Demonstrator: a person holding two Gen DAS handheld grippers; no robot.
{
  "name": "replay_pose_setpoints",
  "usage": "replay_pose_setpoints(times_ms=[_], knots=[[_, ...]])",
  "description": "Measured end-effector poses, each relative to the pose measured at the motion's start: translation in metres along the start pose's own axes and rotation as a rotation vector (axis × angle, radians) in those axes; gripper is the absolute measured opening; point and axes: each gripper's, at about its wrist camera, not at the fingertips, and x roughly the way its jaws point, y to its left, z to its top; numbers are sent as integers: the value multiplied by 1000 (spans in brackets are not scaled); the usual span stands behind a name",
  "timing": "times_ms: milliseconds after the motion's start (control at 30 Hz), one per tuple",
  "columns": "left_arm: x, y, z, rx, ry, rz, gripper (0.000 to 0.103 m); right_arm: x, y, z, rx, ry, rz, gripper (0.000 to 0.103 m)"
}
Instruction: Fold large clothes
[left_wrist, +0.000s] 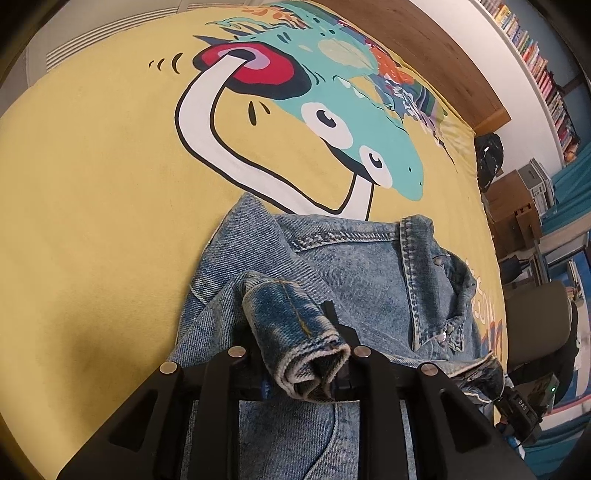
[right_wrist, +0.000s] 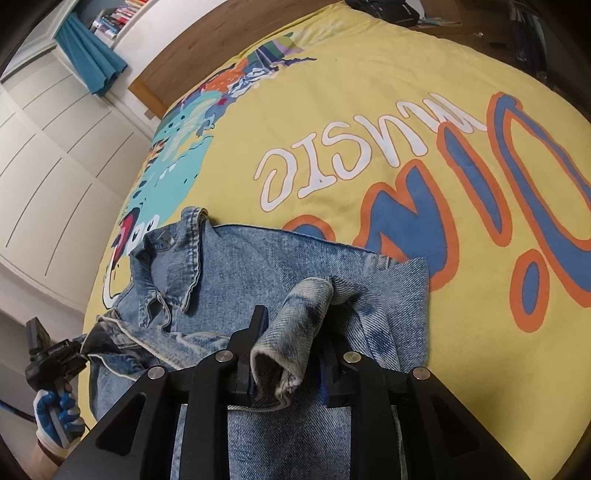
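Denim jacket (left_wrist: 354, 280) lies on the bed's yellow cover (left_wrist: 92, 221), collar (right_wrist: 184, 258) up, partly folded. Left gripper (left_wrist: 306, 369): jaws part-spread, a rolled cuff (left_wrist: 295, 332) sits between them; the pads look barely in contact with it, hard to tell from this angle. Right gripper (right_wrist: 288, 373): same arrangement, jaws part-spread around the other cuff (right_wrist: 291, 332), a gap showing on the right side. Both cuffs rest on the jacket body. In the right wrist view, a gloved hand (right_wrist: 55, 417) holds the left tool's handle at the bed's edge.
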Motion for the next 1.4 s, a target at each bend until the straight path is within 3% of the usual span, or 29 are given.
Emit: replay_pose_setpoints(times_ms=[67,133,200,333,600,867,1100,1267,1400], knots=[[0,1,0,-11,1,-9,24,0,0,1,8,-2,7,36],[-1,0,1,-16,-1,-16,30,-1,1,3,14,-16,3,61],[-3,-2,3,-18,-11,-17,37,0,2,5,25,-16,10,64],[-9,-3,6,-24,-23,-29,42,-3,3,6,22,-31,-8,74],[-23,-10,8,11,-52,-13,44,-27,7,10,-4,-82,-52,77],[-53,-26,7,86,-110,13,46,-34,52,-3,-156,-74,-62,77],[-40,-50,-20,218,-60,32,46,-9,110,-30,-342,-16,-72,78],[-13,-65,-49,338,-6,74,46,18,139,-46,-422,31,-69,78],[3,-65,-62,375,21,95,46,40,152,-55,-456,72,-68,78]])
